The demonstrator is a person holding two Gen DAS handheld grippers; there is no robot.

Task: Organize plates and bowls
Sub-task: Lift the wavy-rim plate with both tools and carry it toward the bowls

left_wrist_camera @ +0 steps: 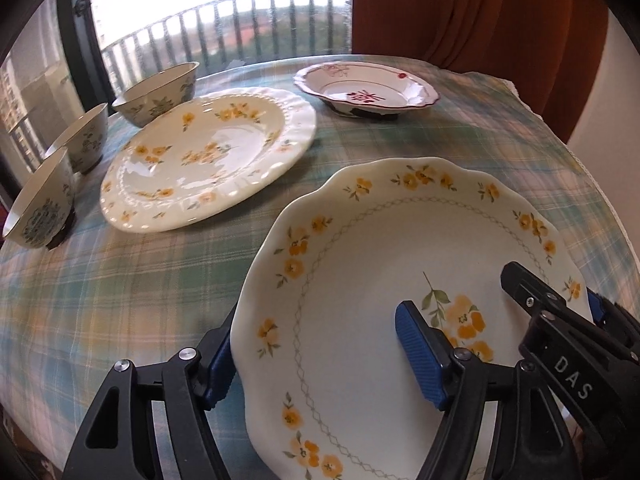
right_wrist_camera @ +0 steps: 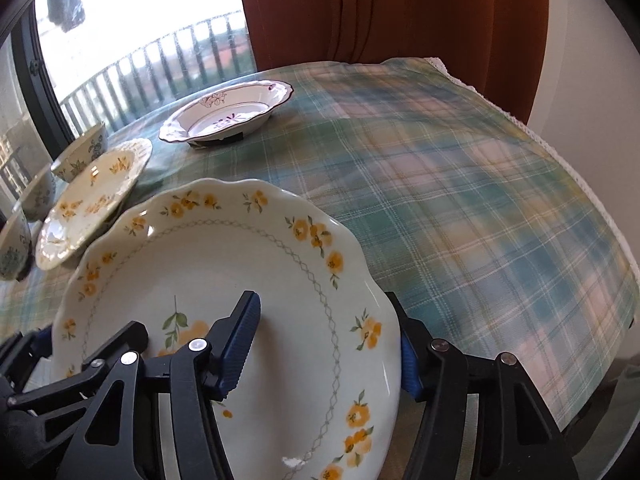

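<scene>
Nearest the cameras, a scalloped plate [left_wrist_camera: 380, 280] with yellow flowers is gripped from both sides at once. The left gripper [left_wrist_camera: 320, 364] is clamped over the plate's left rim, one blue pad lying on the upper face and the other tucked under the edge; the jaws are closed only as far as the rim's thickness allows. The right gripper [right_wrist_camera: 324, 344] is set the same way on the opposite rim, one pad on the face and one outside and beneath the edge. A two-sided hold is judged to be used because a wide, shallow, glazed plate would tip or slip from a single pinch. Whether the plate is lifted or still resting on the checked cloth of the worktop [right_wrist_camera: 460, 216] cannot be told.

On the right gripper's arm, seen in the left wrist view, the white letters "DAS" are read; no other writing is legible.

Further off, a beaded-rim plate [left_wrist_camera: 208, 156] with similar yellow flowers lies flat, and it is judged the likely base for stacking, being the closest match. To its left three green-patterned bowls [left_wrist_camera: 82, 142] are lined along the worktop's edge, apart from one another. Farthest away, a small dish with red flowers [left_wrist_camera: 366, 88] sits by itself near the orange curtain [left_wrist_camera: 480, 12] and the balcony railing [left_wrist_camera: 224, 24].
</scene>
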